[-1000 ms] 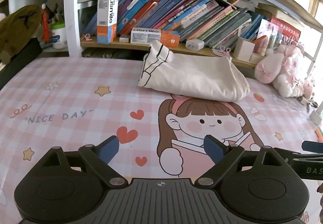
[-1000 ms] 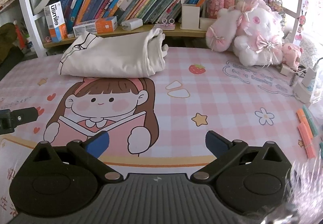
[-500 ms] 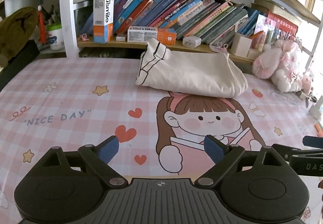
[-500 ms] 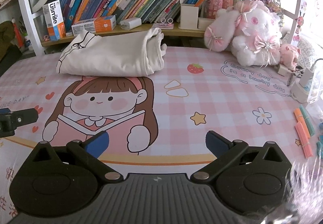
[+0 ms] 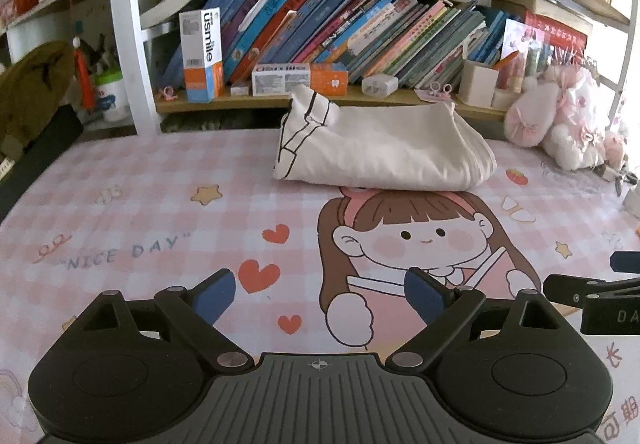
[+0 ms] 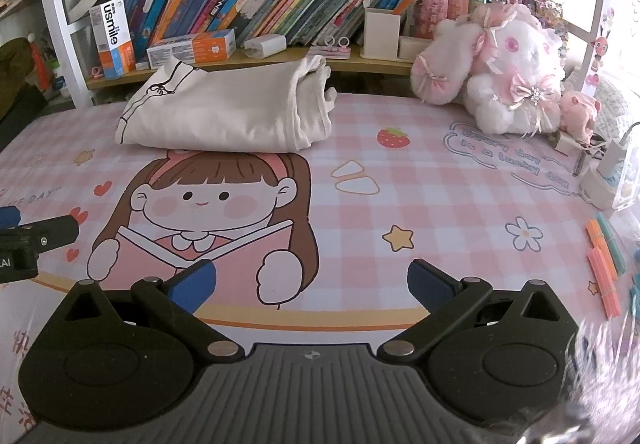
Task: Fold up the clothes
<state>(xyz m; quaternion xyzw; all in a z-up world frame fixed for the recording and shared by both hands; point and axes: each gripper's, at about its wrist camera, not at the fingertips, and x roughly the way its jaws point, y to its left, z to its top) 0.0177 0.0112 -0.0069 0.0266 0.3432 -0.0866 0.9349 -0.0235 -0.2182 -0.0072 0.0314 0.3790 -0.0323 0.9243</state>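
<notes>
Nearest the front edge of the tabletop (image 5: 120, 204), the left gripper (image 5: 320, 294) and right gripper (image 6: 312, 282) hover with jaws released, nothing between them. Beyond lies the pink checked mat's cartoon girl (image 6: 208, 200). At the back edge, against the bookshelf (image 5: 360, 100), rests the folded cream garment (image 5: 380, 148), near the pink plush toy (image 6: 504, 64) toward the back right corner.

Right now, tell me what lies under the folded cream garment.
The folded cream garment rests on the pink checked cartoon desk mat, covering the top of the printed girl's pink headband. Whether anything else sits beneath the cloth is hidden.
</notes>
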